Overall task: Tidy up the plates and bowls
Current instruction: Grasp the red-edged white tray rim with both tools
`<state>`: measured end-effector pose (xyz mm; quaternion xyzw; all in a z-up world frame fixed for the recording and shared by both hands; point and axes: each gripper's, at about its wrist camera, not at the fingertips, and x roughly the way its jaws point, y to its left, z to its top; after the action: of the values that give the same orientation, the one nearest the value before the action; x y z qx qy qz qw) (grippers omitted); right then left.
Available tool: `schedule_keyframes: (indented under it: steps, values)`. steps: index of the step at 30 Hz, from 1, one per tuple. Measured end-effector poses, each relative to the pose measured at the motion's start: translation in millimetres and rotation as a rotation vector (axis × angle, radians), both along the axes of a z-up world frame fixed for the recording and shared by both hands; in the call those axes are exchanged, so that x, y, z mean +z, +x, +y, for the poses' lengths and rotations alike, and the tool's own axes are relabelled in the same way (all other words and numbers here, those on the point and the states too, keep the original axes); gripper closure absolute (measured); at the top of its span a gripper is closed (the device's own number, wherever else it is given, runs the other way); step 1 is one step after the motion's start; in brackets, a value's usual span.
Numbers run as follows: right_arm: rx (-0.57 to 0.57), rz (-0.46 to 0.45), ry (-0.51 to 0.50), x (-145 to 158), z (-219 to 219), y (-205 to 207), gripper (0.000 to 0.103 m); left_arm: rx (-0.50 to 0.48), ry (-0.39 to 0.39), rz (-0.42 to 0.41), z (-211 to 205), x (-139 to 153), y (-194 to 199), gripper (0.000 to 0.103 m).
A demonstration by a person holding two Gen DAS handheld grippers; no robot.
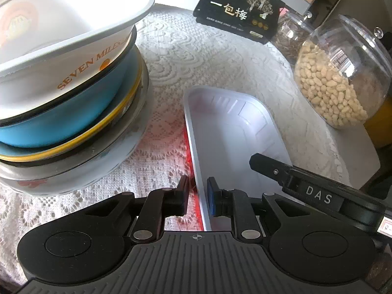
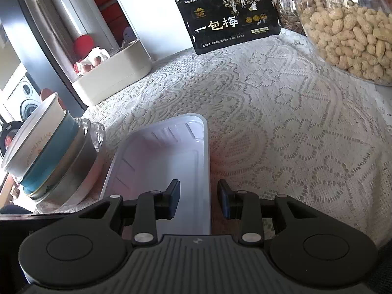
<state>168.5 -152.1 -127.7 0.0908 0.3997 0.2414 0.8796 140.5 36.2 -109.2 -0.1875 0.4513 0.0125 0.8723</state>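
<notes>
**Mia:** The table has a white lace cloth (image 1: 196,61) on it. Where is the thing we tidy?

**Ben:** The white tray (image 1: 232,134) sits in the middle of the cloth. The stack of bowls (image 1: 73,85) is just beside it on one side. The jar of peanuts (image 1: 343,73) is on the other side.

**Mia:** What are the claws doing?

**Ben:** The left claw (image 1: 198,196) is nearly closed. It pinches the tray's thin rim on the side next to the bowls. The right claw (image 2: 198,198) has the other long rim between its pads. The pads look a bit apart, but I think it is gripping too.

**Mia:** So both hold one tray. How do you do that well?

**Ben:** I think both hands must go together, same speed and same height. If one pulls ahead, the thin plastic may twist or slip out.

**Mia:** Should they squeeze hard?

**Ben:** No, just enough. That tray looks soft and could bend.

**Mia:** What else?

**Ben:** Watch the bowls. The top ones lean, so a bump could tip them. Lift the tray first, then go sideways, and stay away from the jar.
</notes>
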Motion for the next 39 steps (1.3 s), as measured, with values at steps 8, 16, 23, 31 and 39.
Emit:
schedule_keyframes:
  steps: [8,16,23,31,39]
  values:
    - [0.008,-0.016,-0.004,0,0,-3,0.07,-0.021,0.064,-0.006,-11,1,0,0.084]
    - [0.066,0.002,0.029,0,1,-8,0.068,0.03,-0.112,0.045,16,0,-12,0.085]
    - [0.075,0.007,0.036,0,1,-10,0.068,0.038,-0.085,0.023,16,4,-9,0.083]
    - [0.094,0.025,0.061,-1,1,-9,0.068,0.05,-0.058,0.028,18,2,-2,0.081]
    - [0.081,0.001,0.04,-1,2,-9,0.068,0.055,-0.065,0.026,19,2,-1,0.081]
